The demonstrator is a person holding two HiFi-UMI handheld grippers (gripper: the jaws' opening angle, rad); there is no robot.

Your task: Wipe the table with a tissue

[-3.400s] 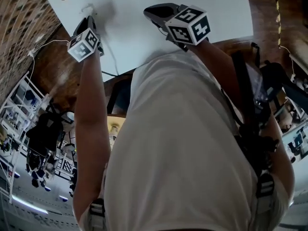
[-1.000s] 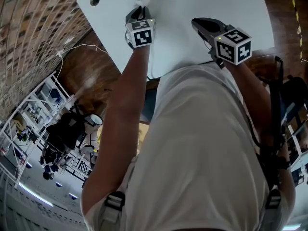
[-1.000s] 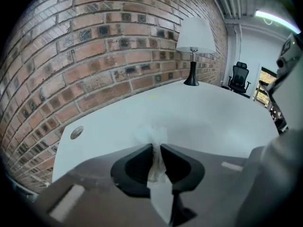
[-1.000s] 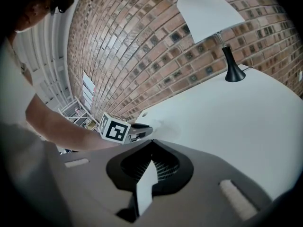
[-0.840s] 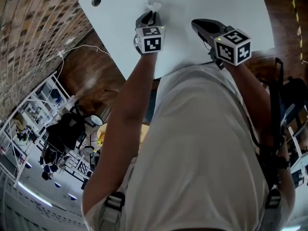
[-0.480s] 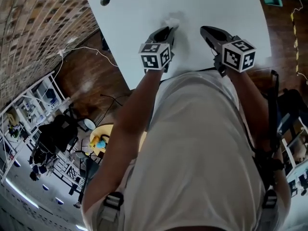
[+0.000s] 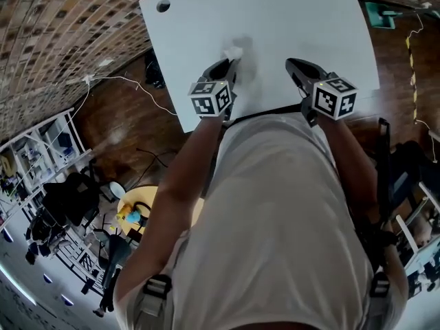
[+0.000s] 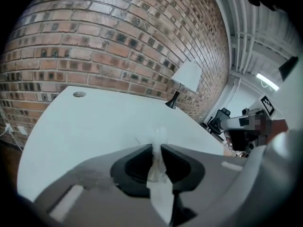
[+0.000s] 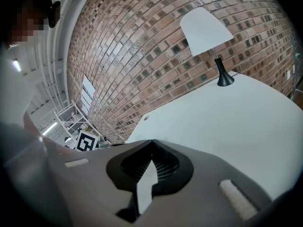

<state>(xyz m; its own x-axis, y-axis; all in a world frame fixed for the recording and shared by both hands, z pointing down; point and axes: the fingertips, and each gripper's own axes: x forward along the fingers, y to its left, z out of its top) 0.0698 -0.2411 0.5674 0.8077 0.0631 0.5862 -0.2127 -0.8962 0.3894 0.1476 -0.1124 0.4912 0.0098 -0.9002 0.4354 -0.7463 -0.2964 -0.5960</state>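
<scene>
The white tabletop [image 7: 289,12] fills the top of the head view. Its left edge runs down from a round hole [image 7: 163,6] in the upper left corner, and its near edge lies just under both tools at the person's shirt. Wide bare surface stretches above and to the right of them. In the left gripper view the tabletop spreads out ahead to a brick wall [image 8: 94,32], with a white-shaded lamp [image 8: 187,77] standing at the far end. Compared with the frame a second earlier, the left tongs [image 7: 230,64] have come away from the area near the hole. They now sit lower in the frame, close to the near edge and nearer the right tongs [image 7: 297,67]. The tissue [image 7: 234,51] has travelled with them. The left tongs are clamped on the tissue [image 8: 158,174]. It is pinched upright between the two dark pads, with a crumpled tuft poking out past the tips onto the tabletop and a white strip trailing back behind the pads. The right tongs [image 9: 151,143] are closed tip to tip with nothing between them, held over bare tabletop to the right of the tissue and apart from it.
</scene>
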